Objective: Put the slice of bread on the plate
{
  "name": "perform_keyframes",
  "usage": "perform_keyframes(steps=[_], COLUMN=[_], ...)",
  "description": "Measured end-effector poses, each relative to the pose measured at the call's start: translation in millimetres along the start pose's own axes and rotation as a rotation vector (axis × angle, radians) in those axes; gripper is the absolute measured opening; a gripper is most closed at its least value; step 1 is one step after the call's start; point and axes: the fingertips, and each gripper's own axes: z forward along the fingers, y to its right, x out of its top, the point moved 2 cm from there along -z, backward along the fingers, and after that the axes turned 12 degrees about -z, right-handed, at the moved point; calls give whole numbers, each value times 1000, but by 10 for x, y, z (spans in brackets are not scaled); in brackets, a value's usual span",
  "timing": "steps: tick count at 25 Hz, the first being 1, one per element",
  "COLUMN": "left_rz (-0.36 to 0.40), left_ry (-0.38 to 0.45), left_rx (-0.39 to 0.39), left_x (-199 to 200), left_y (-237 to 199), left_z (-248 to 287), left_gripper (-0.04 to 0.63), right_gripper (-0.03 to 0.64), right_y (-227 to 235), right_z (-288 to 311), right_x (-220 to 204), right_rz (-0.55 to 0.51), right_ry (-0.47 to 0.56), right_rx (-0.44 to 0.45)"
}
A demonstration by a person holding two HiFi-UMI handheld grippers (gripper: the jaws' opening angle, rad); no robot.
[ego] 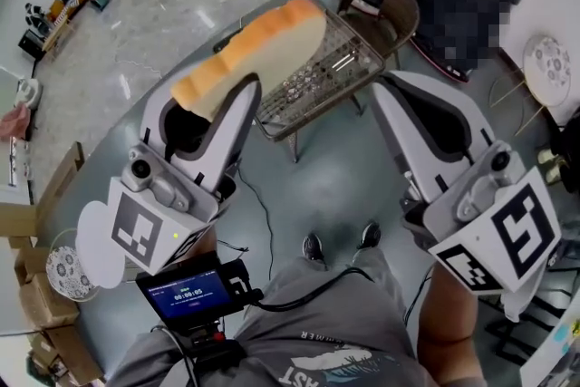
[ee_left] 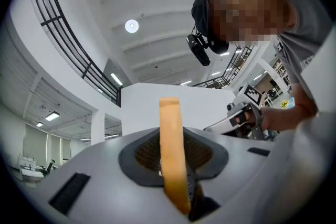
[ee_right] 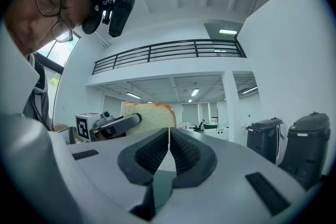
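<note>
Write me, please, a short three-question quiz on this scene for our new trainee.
1. True or false: the right gripper has its jaws shut, with nothing between them.
2. Pick one: what does the left gripper hold between its jaws? A) a spoon B) a slice of bread C) a cup
3. Short answer: in the head view, what metal thing stands on the floor just past the bread?

Key: 1. True. 2. B. 3. The wire rack.
</note>
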Motion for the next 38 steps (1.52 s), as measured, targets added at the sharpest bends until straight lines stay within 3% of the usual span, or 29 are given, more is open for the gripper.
perform_keyframes(steps=[7,24,38], left_rz=[31,114,118], left_ry=[-16,-64,-102], left_rx=[100,293,362], left_x=[-380,-596,-860], left_y=[-52,-81,-532], left_z=[584,1616,1696], left_gripper=[94,94,94], right_gripper=[9,9,9], right_y=[707,1911,2126], right_z=[63,134,666], right_x=[-301,-352,-596], right_rz=[6,-2,17], right_ry=[27,66,52], right_rx=[97,270,330])
